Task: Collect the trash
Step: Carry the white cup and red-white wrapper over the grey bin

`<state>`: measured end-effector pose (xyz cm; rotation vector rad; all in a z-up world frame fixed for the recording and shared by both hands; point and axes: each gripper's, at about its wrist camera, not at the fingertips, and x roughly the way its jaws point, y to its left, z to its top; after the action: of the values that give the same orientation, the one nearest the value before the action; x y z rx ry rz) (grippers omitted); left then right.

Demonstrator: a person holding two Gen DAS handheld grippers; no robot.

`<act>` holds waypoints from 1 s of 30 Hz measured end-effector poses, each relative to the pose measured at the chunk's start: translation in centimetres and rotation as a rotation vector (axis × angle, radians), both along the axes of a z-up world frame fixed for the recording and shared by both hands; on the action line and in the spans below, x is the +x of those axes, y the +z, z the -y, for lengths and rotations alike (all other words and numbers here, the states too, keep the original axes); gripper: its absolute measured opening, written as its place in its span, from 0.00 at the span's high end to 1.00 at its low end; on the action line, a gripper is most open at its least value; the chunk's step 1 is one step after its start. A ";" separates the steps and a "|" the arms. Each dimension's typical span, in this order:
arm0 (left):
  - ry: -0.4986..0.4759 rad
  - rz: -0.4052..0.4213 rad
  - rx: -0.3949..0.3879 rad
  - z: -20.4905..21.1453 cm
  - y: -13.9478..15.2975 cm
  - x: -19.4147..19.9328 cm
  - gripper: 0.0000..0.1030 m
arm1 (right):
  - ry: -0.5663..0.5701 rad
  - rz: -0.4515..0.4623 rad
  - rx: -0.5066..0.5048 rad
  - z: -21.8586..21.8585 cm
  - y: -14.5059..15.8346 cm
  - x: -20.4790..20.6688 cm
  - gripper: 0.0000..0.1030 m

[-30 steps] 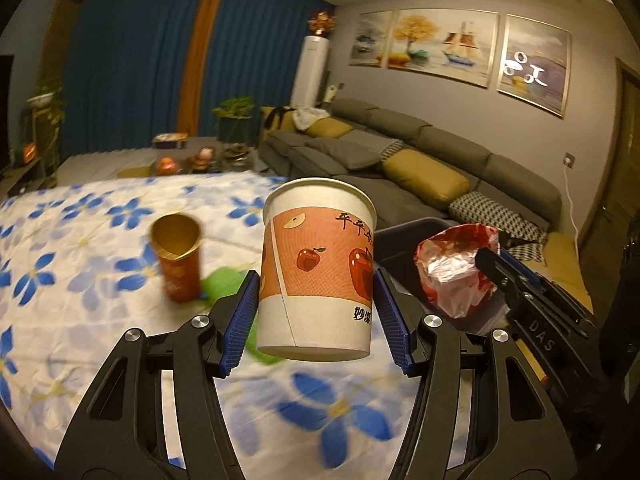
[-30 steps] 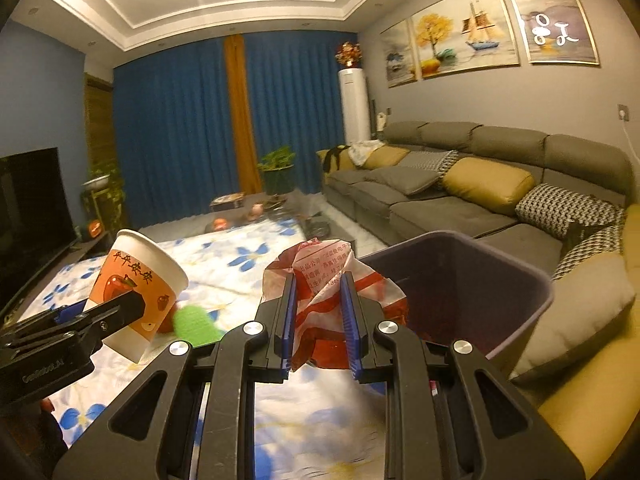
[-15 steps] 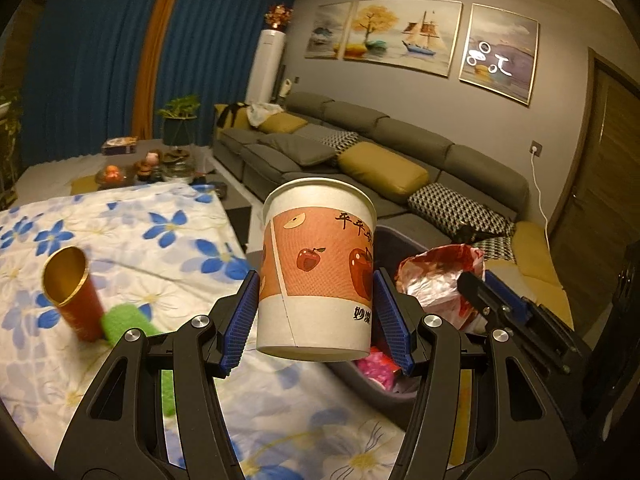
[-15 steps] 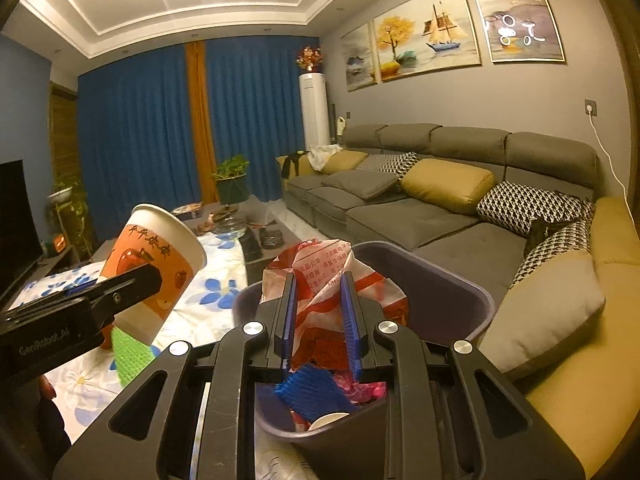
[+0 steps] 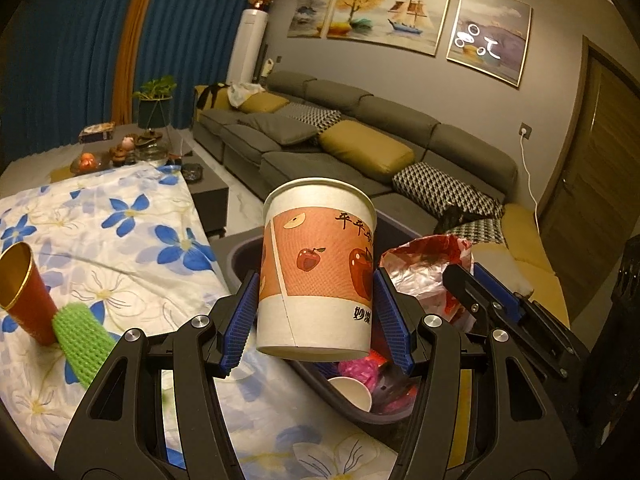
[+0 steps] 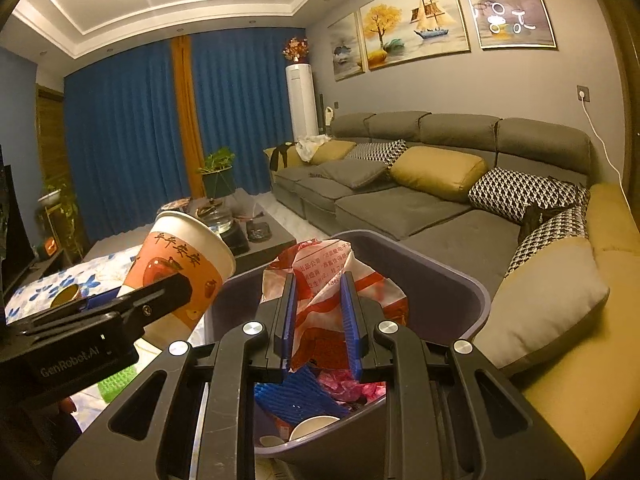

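While both jaws clamp paper cup [image 5: 316,268] and wrapper [image 6: 320,276], the bin [image 6: 460,292] holds cups and wrappers.

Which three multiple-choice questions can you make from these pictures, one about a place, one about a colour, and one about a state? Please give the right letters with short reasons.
1. Where is the green knitted piece?
A. in the bin
B. on the flowered cloth beside the red cup
C. on the sofa

2. What colour are the flowers on the flowered cloth?
A. blue and white
B. red
C. green

3. What is the state of the right gripper?
A. open and empty
B. shut on the crumpled wrapper
C. shut on the paper cup

Answers:
1 B: it lies against the red cup on the cloth.
2 A: blue and pale white petals show.
3 B: its pads press the crumpled wrapper above the bin; the left gripper holds the paper cup.
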<state>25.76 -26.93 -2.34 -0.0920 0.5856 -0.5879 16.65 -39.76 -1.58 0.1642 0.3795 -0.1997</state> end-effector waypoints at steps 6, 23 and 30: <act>-0.024 -0.022 0.001 1.0 -0.6 0.4 0.45 | -0.006 -0.018 0.012 -0.1 -0.4 0.8 0.77; -0.060 -0.081 0.002 2.3 -2.2 1.7 0.45 | -0.017 -0.056 0.043 0.8 -1.4 1.6 0.77; -0.077 -0.110 -0.004 2.5 -2.9 2.0 0.45 | -0.023 -0.064 0.052 1.0 -1.7 1.5 0.77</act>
<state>27.75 -29.47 -5.21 -0.1066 0.6972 -0.6618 18.16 -40.78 -3.29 0.2136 0.4468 -0.2187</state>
